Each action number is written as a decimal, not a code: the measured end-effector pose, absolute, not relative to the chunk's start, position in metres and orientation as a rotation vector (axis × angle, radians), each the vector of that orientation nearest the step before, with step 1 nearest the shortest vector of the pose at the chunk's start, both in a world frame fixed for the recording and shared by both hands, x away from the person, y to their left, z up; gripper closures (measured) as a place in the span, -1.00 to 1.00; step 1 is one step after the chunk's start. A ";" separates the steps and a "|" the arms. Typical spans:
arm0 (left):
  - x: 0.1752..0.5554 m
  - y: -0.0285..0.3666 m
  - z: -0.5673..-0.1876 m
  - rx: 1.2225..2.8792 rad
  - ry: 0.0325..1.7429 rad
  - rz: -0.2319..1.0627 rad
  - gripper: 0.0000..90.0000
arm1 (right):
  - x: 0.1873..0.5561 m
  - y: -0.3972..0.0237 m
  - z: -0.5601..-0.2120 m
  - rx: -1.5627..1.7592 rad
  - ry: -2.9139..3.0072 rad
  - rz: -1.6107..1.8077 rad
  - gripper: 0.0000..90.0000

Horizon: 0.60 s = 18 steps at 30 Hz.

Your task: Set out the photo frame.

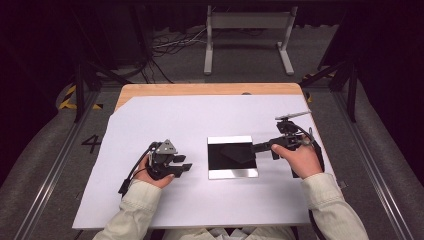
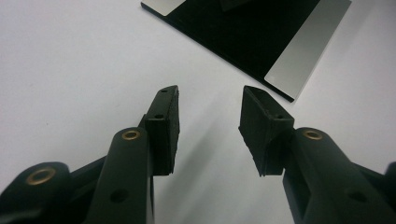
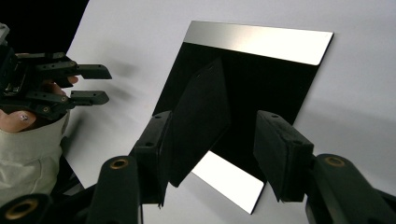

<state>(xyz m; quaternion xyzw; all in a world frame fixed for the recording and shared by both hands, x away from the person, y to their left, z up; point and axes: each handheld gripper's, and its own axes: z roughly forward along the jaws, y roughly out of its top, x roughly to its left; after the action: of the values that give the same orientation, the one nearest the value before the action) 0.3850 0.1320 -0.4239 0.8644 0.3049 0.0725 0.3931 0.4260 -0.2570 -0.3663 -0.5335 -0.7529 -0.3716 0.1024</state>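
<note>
Glossy black, silver-edged picture frame (image 1: 232, 157) lies flat mid-sheet. My right gripper (image 3: 212, 154) hangs at its right edge, jaws apart around the raised back stand (image 3: 201, 116), unclamped. My left gripper (image 1: 182, 166) waits open left of it. Closing carelessly could skid the frame or bend the stand.

Black panel (image 1: 232, 155) with silver edge bands, white sheet (image 1: 165, 120), black grippers, cream sleeves (image 1: 137, 207).

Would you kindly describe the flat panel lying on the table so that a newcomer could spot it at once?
Start at the wooden table covered by a white sheet. Near the sheet's middle, between the left claw and the right claw, lies a square flat panel. It is glossy black with silvery strips along its near and far edges, the sheet's sole dark thing besides the claws.
</note>
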 end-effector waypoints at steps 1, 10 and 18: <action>0.385 0.132 -0.424 2.195 0.774 0.185 0.29 | 0.426 -0.255 -0.367 -1.577 -2.217 -1.095 0.07; 0.385 0.132 -0.424 2.198 0.770 0.189 0.29 | 0.427 -0.246 -0.376 -1.578 -2.184 -1.073 0.06; 0.385 0.131 -0.424 2.199 0.771 0.188 0.29 | 0.427 -0.240 -0.382 -1.596 -2.122 -1.050 0.13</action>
<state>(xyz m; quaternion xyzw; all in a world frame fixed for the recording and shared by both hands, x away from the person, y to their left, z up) 0.3850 0.1315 -0.4244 0.8656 0.3036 0.0741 0.3912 0.4271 -0.2405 -0.3825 -0.5534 -0.7355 -0.3640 0.1428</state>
